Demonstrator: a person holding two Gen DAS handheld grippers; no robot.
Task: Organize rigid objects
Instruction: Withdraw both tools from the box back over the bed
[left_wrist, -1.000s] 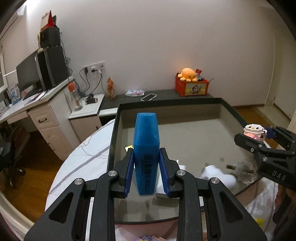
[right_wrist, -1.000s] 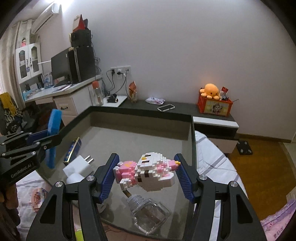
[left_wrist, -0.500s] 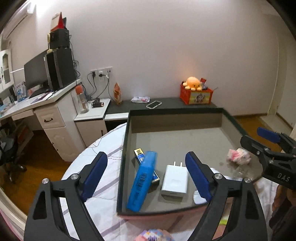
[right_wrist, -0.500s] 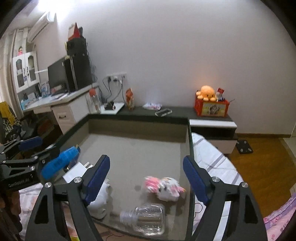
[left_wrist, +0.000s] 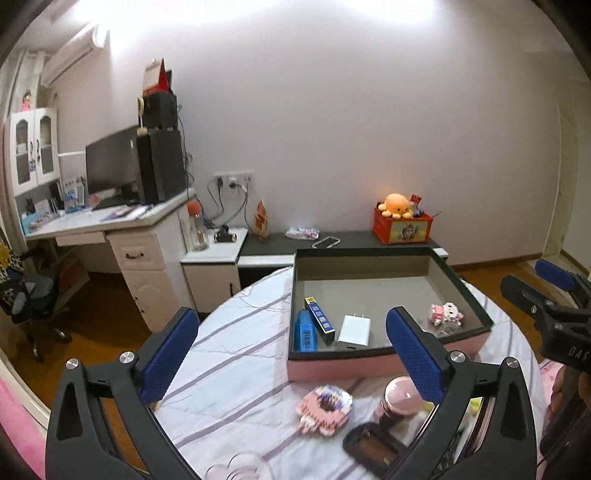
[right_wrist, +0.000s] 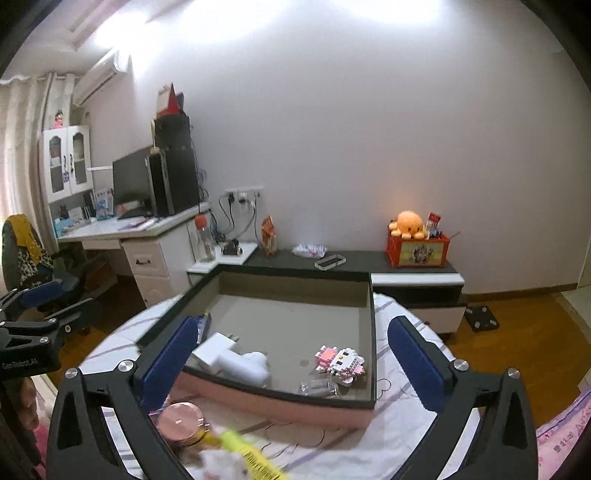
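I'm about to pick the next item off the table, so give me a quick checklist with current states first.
1. Left tool empty, jaws opening: ok.
2. Right tool empty, jaws opening: ok.
3. Blue case inside the box, lying along its left wall: ok.
4. Block figure inside the box, near its right wall: ok.
5. Items left outside the box: not ok; pink block toy, pink-lidded jar and a dark flat object lie on the tablecloth.
6. Clear glass bottle lying stable in the near right corner: cannot tell.
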